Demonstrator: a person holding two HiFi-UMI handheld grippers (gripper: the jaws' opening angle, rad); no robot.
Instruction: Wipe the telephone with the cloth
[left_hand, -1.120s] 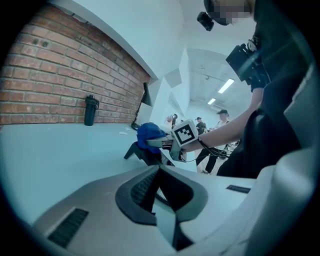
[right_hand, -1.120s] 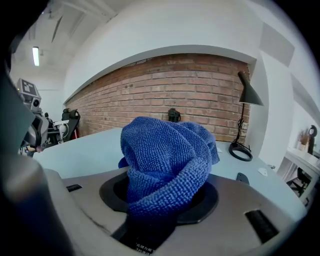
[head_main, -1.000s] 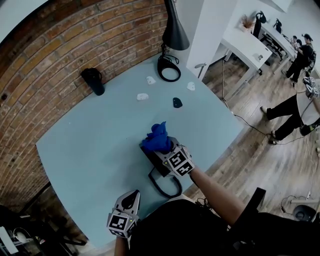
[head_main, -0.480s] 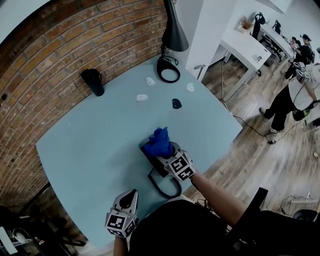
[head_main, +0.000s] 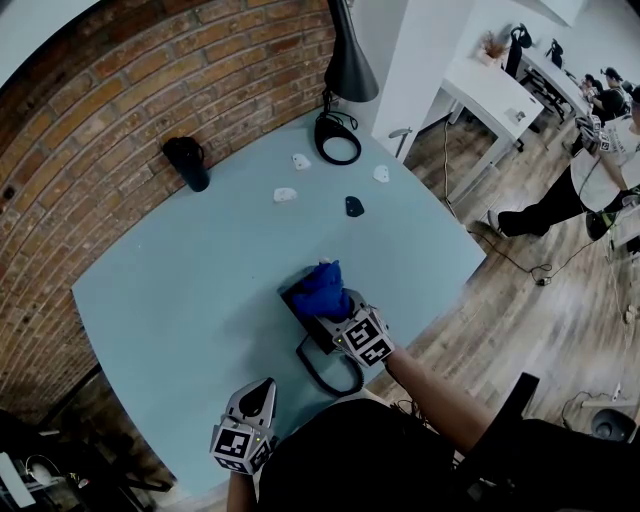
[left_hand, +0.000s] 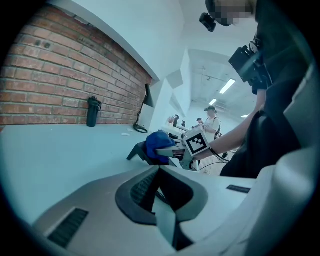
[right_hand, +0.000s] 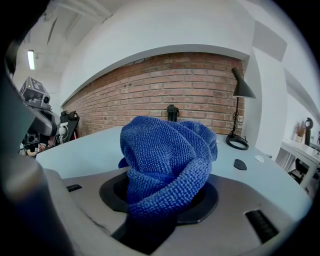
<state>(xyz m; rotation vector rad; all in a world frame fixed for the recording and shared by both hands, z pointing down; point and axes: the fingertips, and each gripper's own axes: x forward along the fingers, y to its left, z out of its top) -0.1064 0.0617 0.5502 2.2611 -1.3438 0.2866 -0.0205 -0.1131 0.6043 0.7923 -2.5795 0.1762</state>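
Right jaws — gripping cloth (head_main: 322, 289), on telephone (left_hand: 135, 151)

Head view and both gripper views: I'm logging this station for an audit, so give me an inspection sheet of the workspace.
Surface: light blue table, no spills seen.
Job's things: blue cloth resting on black telephone.
Clutter: black cup, lamp, three white pieces, one black piece, all on the far side.
Grippers: right gripper shut on the cloth; left gripper shut, empty, at the near edge.
Cables: telephone cord loops at the near edge; floor cable.
Surroundings: brick wall, wooden floor, white desks, people at the far right.
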